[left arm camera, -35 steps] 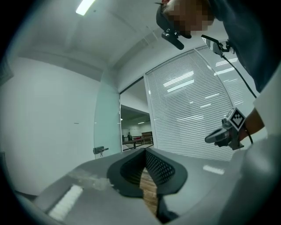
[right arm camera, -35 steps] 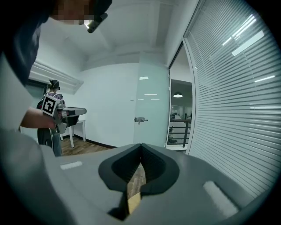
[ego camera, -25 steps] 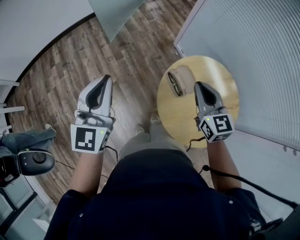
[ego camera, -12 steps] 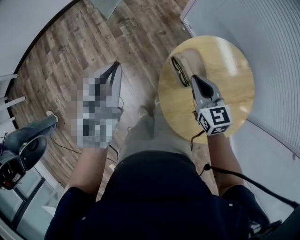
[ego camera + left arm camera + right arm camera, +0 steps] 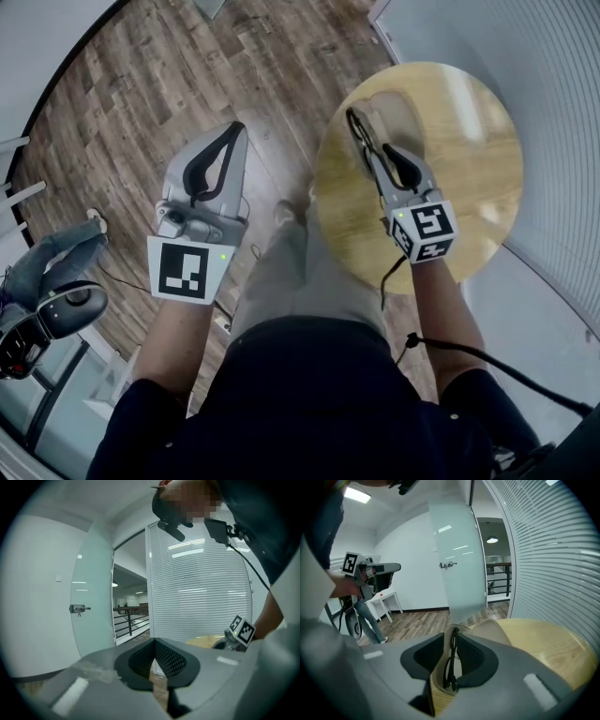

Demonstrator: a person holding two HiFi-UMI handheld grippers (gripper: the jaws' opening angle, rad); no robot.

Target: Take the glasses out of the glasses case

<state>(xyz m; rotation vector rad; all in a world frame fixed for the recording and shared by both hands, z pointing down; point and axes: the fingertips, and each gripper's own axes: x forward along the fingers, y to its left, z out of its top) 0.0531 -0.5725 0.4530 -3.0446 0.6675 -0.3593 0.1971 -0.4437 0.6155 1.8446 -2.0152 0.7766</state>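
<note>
A beige glasses case (image 5: 394, 111) lies open at the near-left part of the round wooden table (image 5: 469, 187). Black folded glasses (image 5: 359, 141) rest along its left half. My right gripper (image 5: 371, 142) reaches over the table edge to the case. In the right gripper view the glasses (image 5: 451, 665) stand in the narrow gap between the jaws of my right gripper (image 5: 451, 638), with a sliver of case (image 5: 499, 632) showing beside them. The jaws are slightly open around the frame. My left gripper (image 5: 234, 127) hangs over the floor, shut and empty, its jaws (image 5: 153, 641) meeting.
A wall of white blinds (image 5: 553, 84) runs right behind the table. A frosted glass door (image 5: 459, 569) stands beyond the case. At the left, over wooden floor (image 5: 141, 112), are another person's legs (image 5: 52, 262), a dark wheeled device (image 5: 52, 319) and a white side table (image 5: 386, 597).
My right gripper has moved forward across the table until its jaws straddle the glasses in the case. The left gripper has stayed over the floor.
</note>
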